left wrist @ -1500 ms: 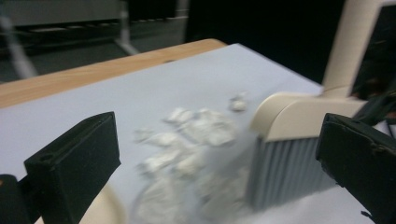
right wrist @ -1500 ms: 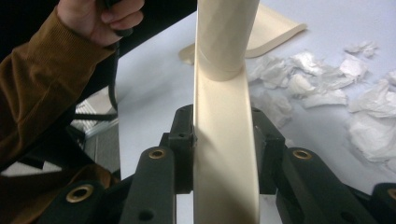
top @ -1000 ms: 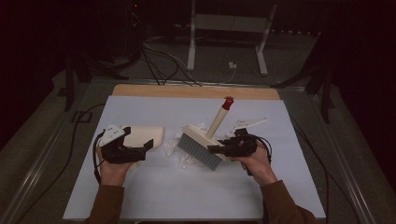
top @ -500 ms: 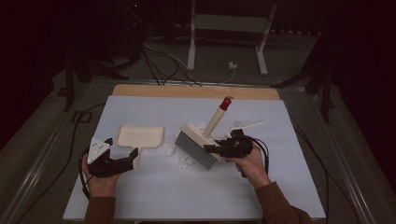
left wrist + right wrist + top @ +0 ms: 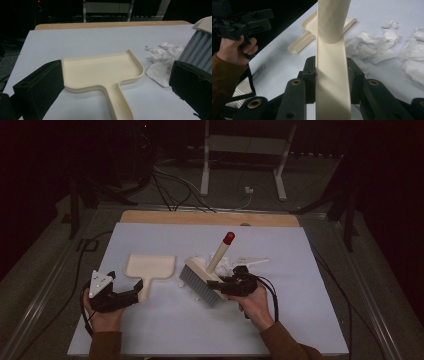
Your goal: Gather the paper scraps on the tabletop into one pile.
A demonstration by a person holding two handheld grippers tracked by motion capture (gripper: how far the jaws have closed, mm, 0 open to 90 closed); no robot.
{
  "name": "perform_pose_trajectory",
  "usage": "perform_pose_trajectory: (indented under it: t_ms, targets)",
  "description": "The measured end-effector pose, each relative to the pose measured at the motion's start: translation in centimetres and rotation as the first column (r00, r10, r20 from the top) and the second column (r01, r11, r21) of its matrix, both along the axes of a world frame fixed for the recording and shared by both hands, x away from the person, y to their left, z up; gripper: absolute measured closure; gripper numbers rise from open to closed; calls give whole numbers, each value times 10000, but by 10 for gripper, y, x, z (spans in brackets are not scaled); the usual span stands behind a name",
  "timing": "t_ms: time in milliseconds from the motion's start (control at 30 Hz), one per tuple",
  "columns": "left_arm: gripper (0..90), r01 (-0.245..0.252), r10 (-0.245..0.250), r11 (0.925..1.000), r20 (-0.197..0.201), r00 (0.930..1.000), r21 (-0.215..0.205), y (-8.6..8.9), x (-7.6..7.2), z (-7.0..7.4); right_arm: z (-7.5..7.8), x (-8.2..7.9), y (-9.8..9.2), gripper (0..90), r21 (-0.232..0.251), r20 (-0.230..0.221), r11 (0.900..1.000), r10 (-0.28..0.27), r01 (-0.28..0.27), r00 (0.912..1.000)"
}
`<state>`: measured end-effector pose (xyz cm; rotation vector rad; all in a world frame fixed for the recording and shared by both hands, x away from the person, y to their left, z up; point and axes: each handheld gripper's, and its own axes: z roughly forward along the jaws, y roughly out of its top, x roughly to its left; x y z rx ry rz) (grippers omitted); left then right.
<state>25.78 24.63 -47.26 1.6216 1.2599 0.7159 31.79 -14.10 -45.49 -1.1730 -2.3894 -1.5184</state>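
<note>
A cream dustpan (image 5: 150, 266) lies flat on the table at the left of centre, its handle pointing at my left gripper (image 5: 136, 291). That gripper is open, and in the left gripper view its jaws stand wide on either side of the dustpan's handle (image 5: 120, 102) without touching it. My right gripper (image 5: 223, 284) is shut on the cream back of a hand brush (image 5: 332, 75). The brush tilts, with its grey bristles (image 5: 196, 282) down and left and its red-tipped handle (image 5: 229, 238) up and away. Torn white paper scraps (image 5: 220, 261) lie just behind the brush.
A pale sheet (image 5: 300, 310) covers the table, and a wooden edge (image 5: 210, 217) shows at the far side. Beyond it on the dark floor stand a white frame (image 5: 240, 165) and loose cables (image 5: 170, 185). Bare sheet lies in front of both hands.
My left hand has drawn back and to the left, away from the dustpan, which stays put. The right gripper with the brush has shifted slightly nearer.
</note>
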Motion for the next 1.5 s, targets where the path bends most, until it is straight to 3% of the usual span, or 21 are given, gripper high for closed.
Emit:
perform_pose_trajectory:
  t_ms: [167, 433, 600, 767, 967, 1133, 1267, 1367, 1500]
  targets:
    - [5, 83, -83, 9999, -20, 10000, -77, -1, 0, -1, -4, -4, 10, 681, 209, -312, 9997, 122, -115, 9994]
    - [5, 41, -41, 9999, 17, 10000, -109, 1, -1, 0, -19, -11, 31, 681, -7, -552, 9991, 415, -416, 9976]
    - [5, 37, -37, 9999, 16, 10000, -95, 1, 0, 0, -28, -11, 40, 680, -392, -712, 9977, 532, -561, 9960]
    - [5, 45, -44, 10000, 29, 10000, -83, 1, -1, 0, -32, -6, 37, 680, -580, -876, 9983, 50, -102, 9961]
    - [5, 74, -74, 10000, 22, 10000, -38, 0, 0, 0, -37, 1, 25, 680, -482, -1217, 9974, -582, 527, 9909]
    - [5, 61, -61, 10000, 12, 10000, -54, 0, 0, 0, -36, 7, 13, 680, -456, -1210, 9921, -1216, 1169, 9852]
    - [5, 60, -60, 10000, 11, 10000, -42, 1, 0, 0, -35, 11, -1, 680, -417, -1286, 9830, -1829, 1789, 9747]
    - [5, 69, -69, 10000, 10, 10000, -43, 1, 0, 0, -36, 14, -13, 680, -389, -1479, 9732, -2300, 2267, 9619]
    - [5, 84, -84, 10000, 5, 10000, -19, 0, 0, 0, -36, 15, -21, 680, -414, -1529, 9663, -2574, 2541, 9541]
